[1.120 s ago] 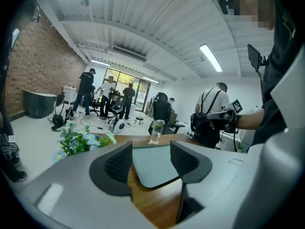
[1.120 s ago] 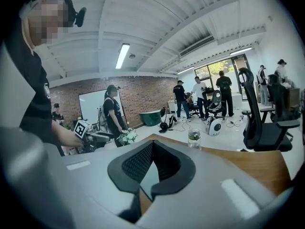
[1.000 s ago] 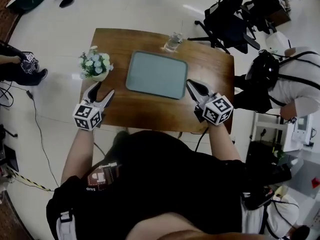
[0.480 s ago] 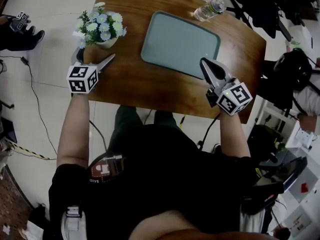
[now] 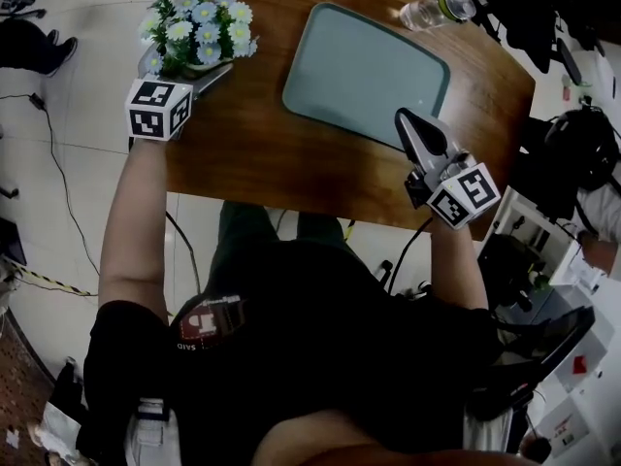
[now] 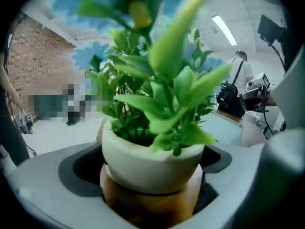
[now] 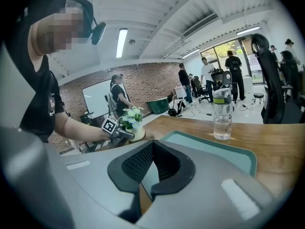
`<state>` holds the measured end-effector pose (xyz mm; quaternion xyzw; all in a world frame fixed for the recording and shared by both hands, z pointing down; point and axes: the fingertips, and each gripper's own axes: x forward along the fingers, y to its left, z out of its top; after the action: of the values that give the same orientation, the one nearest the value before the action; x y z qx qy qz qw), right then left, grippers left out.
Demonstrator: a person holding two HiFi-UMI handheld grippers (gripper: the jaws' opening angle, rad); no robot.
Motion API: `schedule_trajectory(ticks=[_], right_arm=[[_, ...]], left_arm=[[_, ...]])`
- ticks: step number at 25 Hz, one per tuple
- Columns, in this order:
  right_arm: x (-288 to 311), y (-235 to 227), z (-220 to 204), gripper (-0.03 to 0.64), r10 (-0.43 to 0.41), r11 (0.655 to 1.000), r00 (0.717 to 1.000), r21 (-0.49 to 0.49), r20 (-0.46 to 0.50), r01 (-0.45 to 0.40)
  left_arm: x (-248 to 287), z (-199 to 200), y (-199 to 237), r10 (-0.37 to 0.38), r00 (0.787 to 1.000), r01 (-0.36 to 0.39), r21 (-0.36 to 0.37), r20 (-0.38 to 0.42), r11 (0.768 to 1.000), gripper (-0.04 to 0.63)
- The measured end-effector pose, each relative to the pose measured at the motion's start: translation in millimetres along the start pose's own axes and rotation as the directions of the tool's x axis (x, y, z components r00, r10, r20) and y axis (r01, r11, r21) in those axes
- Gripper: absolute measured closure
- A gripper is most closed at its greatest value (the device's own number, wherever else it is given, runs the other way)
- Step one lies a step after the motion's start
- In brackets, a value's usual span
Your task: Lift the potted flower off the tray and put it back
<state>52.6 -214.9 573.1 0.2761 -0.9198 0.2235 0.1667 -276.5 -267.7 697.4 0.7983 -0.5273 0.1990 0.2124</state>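
Observation:
The potted flower [image 5: 199, 29], pale blue and white blooms in a white pot [image 6: 155, 159], stands on the wooden table [image 5: 262, 153] at its far left corner, left of the grey-green tray [image 5: 369, 71]. My left gripper [image 5: 186, 66] reaches around the pot. Its jaws are opening, the pot sits between them, and dark gaps show on both sides. My right gripper [image 5: 408, 119] hovers by the tray's near right edge with its jaws together and nothing in them. In the right gripper view the tray [image 7: 214, 151] lies just ahead and the flower [image 7: 131, 120] far left.
A clear water bottle [image 5: 432, 10] stands on the table beyond the tray, upright in the right gripper view [image 7: 222, 114]. Office chairs and several people are in the room behind. The table's left edge runs close beside the pot.
My left gripper has moved forward from short of the pot until its jaws stand on either side of it. The right gripper came down toward the tray's near right edge.

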Motion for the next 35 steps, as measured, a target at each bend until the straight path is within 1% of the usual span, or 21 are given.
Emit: schedule_trajectory(ticks=[6, 9, 12, 14, 19, 23, 27, 30, 35], right_arm=[[-3.4, 3.9, 0.1, 0.603, 0.001, 1.000, 1.000, 0.009, 0.006, -0.001], [-10.2, -0.8, 0.1, 0.603, -0.006, 1.000, 1.000, 0.012, 0.017, 0.006], [-23.5, -11.9, 0.4, 0.603, -0.021, 1.000, 0.999, 0.021, 0.028, 0.020], [-33.5, -17.7, 0.3, 0.603, -0.036, 0.999, 0.999, 0.029, 0.039, 0.035], [-69.8, -36.6, 3.4, 0.603, -0.083, 0.996, 0.994, 0.049, 0.069, 0.080], [-107.6, -54.7, 3.0, 0.603, -0.135, 0.990, 0.986, 0.062, 0.097, 0.130], [-141.3, -85.4, -6.7, 0.603, -0.192, 0.979, 0.975, 0.094, 0.110, 0.182], [-159.0, -97.4, -16.9, 0.603, -0.223, 0.971, 0.969, 0.114, 0.107, 0.211], [-190.2, -110.0, -39.9, 0.603, -0.258, 0.960, 0.961, 0.140, 0.096, 0.243]], left_arm=[[-3.1, 5.4, -1.4, -0.004, 1.000, 0.002, 0.046, 0.030, 0.999, 0.006], [-4.1, 9.4, -13.4, -0.020, 0.999, 0.018, 0.062, 0.039, 0.998, 0.006], [-2.8, 33.5, -41.0, -0.066, 0.995, 0.061, 0.072, 0.074, 0.996, 0.006], [-1.2, 55.1, -63.9, -0.110, 0.989, 0.100, 0.094, 0.100, 0.991, 0.006], [18.2, 100.0, -138.3, -0.225, 0.967, 0.203, 0.167, 0.122, 0.965, 0.006], [46.0, 116.7, -203.7, -0.313, 0.945, 0.287, 0.220, 0.097, 0.932, 0.006], [90.6, 113.4, -261.5, -0.382, 0.924, 0.361, 0.253, 0.035, 0.898, 0.006], [114.2, 99.9, -287.1, -0.402, 0.916, 0.390, 0.261, -0.010, 0.883, 0.006], [142.4, 64.9, -315.0, -0.394, 0.915, 0.403, 0.271, -0.089, 0.874, 0.006]])
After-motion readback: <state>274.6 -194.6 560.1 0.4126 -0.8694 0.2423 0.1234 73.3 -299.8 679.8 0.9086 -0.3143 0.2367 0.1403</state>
